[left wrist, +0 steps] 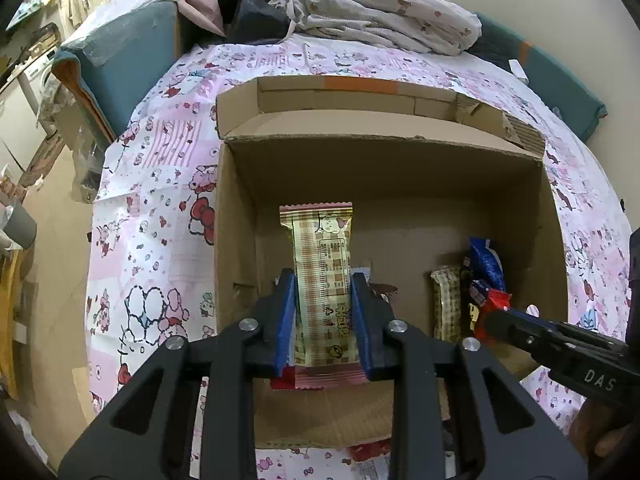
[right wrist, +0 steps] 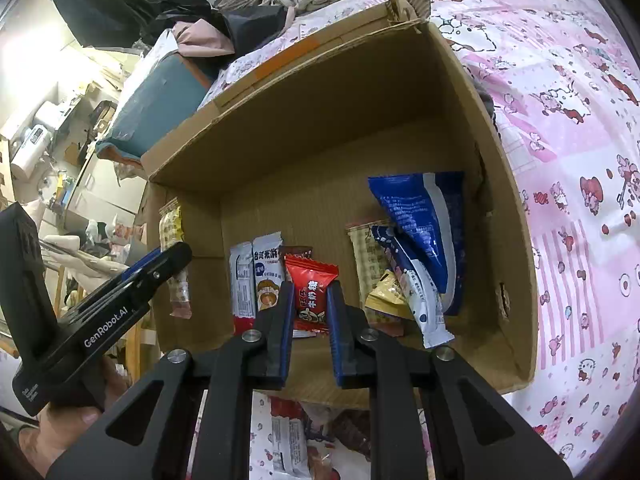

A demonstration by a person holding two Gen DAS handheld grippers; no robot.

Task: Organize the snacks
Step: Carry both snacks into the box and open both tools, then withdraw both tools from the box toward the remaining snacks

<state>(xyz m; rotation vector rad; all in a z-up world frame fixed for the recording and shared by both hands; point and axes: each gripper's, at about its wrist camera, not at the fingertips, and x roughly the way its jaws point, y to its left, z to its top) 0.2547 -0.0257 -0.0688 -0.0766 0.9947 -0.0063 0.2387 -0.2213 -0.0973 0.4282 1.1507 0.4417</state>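
An open cardboard box [left wrist: 236,208] [right wrist: 516,264] lies on a pink cartoon-print cloth. My left gripper [left wrist: 323,280] is shut on a long beige checked snack bar [left wrist: 320,264] and holds it over the box's left part; the bar also shows in the right wrist view [right wrist: 172,224]. My right gripper [right wrist: 309,288] is shut on a small red candy packet [right wrist: 312,292], held above the box floor; the packet shows in the left wrist view [left wrist: 494,312]. Inside the box lie blue packets [right wrist: 424,232], a beige bar [right wrist: 366,256] and white packets [right wrist: 256,276].
Several more snack packets [right wrist: 288,440] lie on the cloth [left wrist: 152,240] in front of the box. A pile of clothes [left wrist: 380,4] and a teal cushion [left wrist: 132,52] sit behind it. Room clutter is at the far left.
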